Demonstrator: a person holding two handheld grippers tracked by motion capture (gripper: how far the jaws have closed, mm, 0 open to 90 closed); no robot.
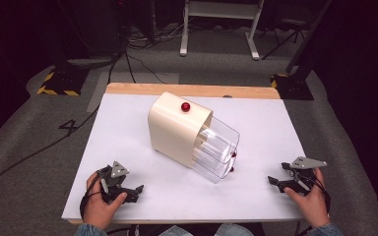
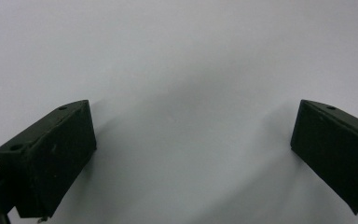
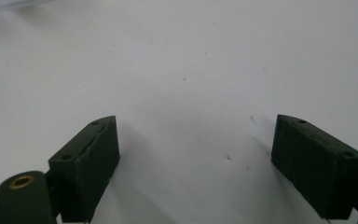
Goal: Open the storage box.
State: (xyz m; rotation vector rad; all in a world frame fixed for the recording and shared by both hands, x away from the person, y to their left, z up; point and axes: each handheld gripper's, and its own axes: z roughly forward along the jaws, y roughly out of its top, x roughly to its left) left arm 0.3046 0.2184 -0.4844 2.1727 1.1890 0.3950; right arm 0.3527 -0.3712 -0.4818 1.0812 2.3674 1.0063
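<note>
A cream cabinet (image 1: pixel 174 127) with a red knob (image 1: pixel 185 106) on top stands at the middle of the white table (image 1: pixel 128 147). Its clear plastic drawers (image 1: pixel 219 150) are pulled out toward the right front; small red knobs (image 1: pixel 233 154) sit on their fronts. My left gripper (image 1: pixel 137 191) rests near the front left edge, held by a hand, jaws wide apart with bare table between them (image 2: pixel 193 135). My right gripper (image 1: pixel 274 182) rests near the front right edge, pointing left, open with nothing between its jaws (image 3: pixel 196 140).
A wooden strip (image 1: pixel 192 90) runs along the table's far edge. Grey carpet surrounds the table, with cables (image 1: pixel 44 147) at the left, a white desk frame (image 1: pixel 216 29) behind and dark stand bases (image 1: pixel 59 81) at both back corners.
</note>
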